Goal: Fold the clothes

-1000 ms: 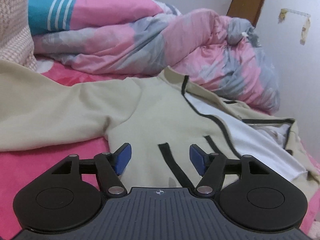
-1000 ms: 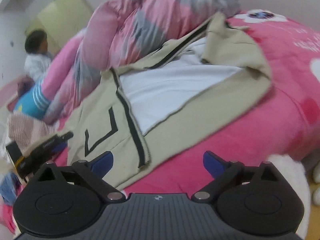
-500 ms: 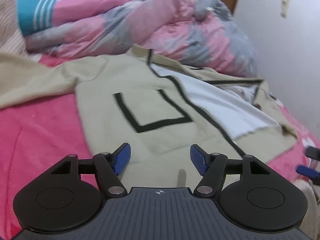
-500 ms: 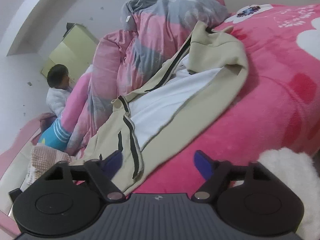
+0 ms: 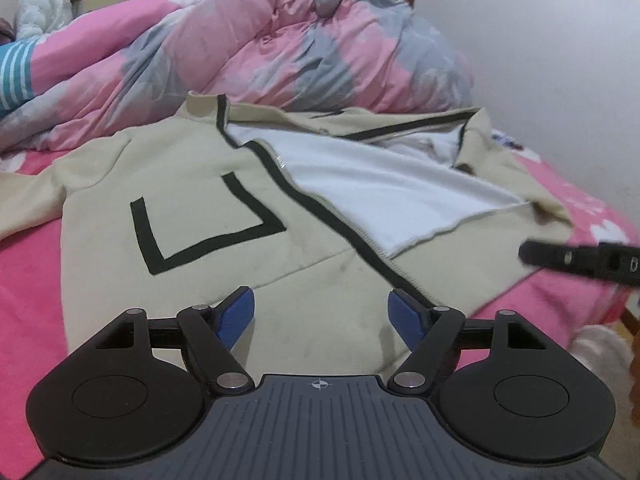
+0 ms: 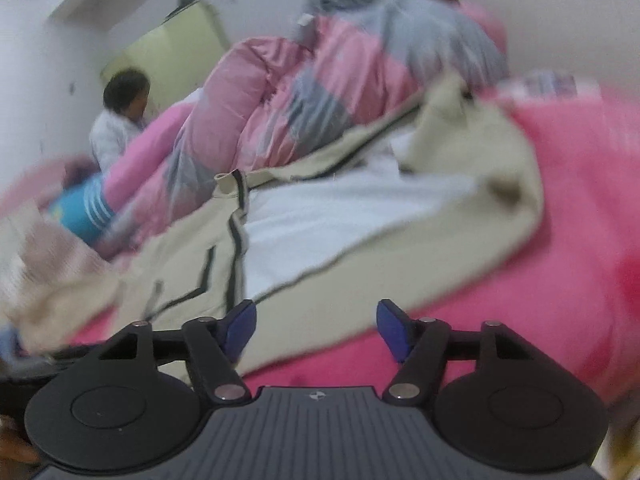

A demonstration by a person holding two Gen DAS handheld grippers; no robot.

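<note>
Jacket (image 5: 224, 248) spread unzipped on bed (image 5: 28, 280); hem under left claw (image 5: 321, 316), widening, empty; right claw (image 6: 316, 326) narrowing, empty, over right hem.

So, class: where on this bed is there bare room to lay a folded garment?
Bare pink sheet lies left of the beige jacket, below its sleeve, and right of its hem. The crumpled duvet crowds the back.
</note>
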